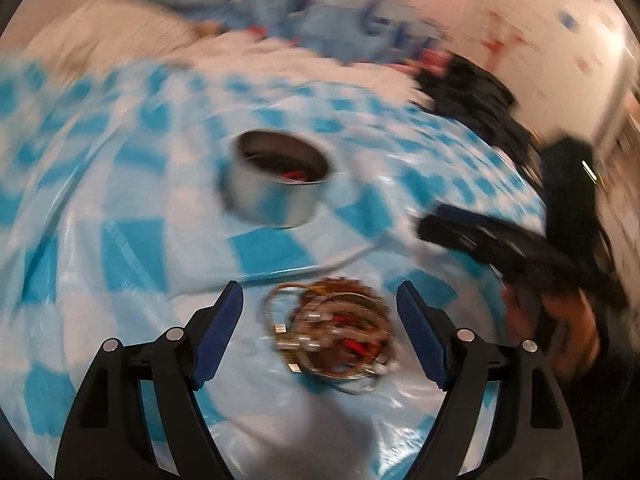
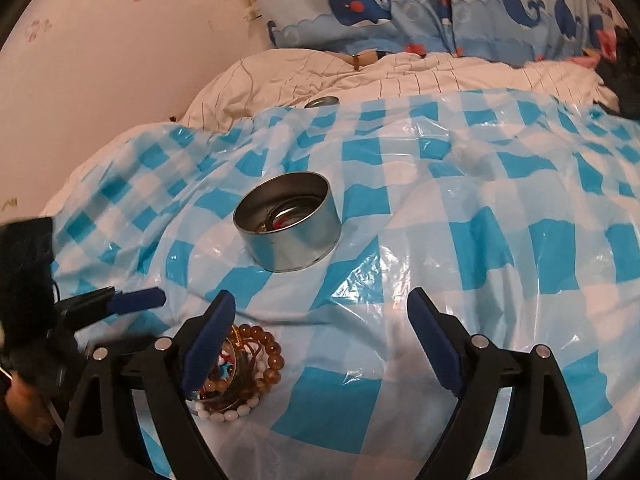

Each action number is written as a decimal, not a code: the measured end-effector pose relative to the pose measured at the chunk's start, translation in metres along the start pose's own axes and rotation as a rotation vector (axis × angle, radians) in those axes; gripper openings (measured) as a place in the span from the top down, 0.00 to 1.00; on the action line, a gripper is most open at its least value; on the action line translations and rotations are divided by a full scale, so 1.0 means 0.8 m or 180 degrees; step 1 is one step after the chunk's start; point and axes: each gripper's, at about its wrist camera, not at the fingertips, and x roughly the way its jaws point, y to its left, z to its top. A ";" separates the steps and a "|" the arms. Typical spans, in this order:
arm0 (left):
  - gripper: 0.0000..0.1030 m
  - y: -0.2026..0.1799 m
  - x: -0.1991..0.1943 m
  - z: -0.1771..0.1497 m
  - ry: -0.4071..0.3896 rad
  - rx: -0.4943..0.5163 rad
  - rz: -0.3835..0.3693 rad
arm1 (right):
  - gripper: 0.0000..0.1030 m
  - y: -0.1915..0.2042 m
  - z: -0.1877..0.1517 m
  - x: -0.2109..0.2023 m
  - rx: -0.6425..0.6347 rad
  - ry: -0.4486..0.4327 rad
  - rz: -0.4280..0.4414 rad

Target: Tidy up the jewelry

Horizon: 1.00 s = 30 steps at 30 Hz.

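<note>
— What did you have closest to the fingers?

— From my left gripper (image 1: 320,300) I looked down on the heap of jewelry (image 1: 332,332): beaded bracelets, metal bangles and bits of red, all tangled. Its jaws were spread wide, one blue pad on each side of the heap, neither touching it. That view was smeared, so I could not sort the pieces one from another.

— And the other hand?

— My right gripper (image 2: 320,308) was spread just as wide, with nothing between its pads but the blue-and-white checked plastic sheet (image 2: 460,208). The jewelry lay at its left finger, partly hidden behind it; I could make out amber beads and a strand of white beads there.

— Where was the tin against that heap?

— The round metal tin (image 2: 290,224) stood upright on the sheet beyond the jewelry, well apart from it. Something red and a ring of metal lay in its bottom; more I could not tell.

— Could you see one gripper from the other?

— Yes. The right one showed to the right of the heap in the left camera, with a hand (image 1: 568,332) under it.

— Farther back?

— Past the tin, a white lined quilt (image 2: 360,76), then bedding printed with whales (image 2: 400,12) against the wall.
</note>
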 end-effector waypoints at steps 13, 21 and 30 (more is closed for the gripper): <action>0.51 -0.033 0.018 -0.024 0.0245 0.0649 0.0161 | 0.18 0.005 -0.002 0.008 -0.0043 0.0074 0.0068; 0.94 -0.040 0.028 -0.025 0.0370 0.0834 0.0276 | 0.18 0.007 -0.005 0.013 -0.0044 0.0120 0.0093; 0.94 -0.008 -0.011 0.001 -0.0042 0.0236 -0.0060 | 0.18 0.015 -0.006 0.016 -0.0098 0.0162 0.0156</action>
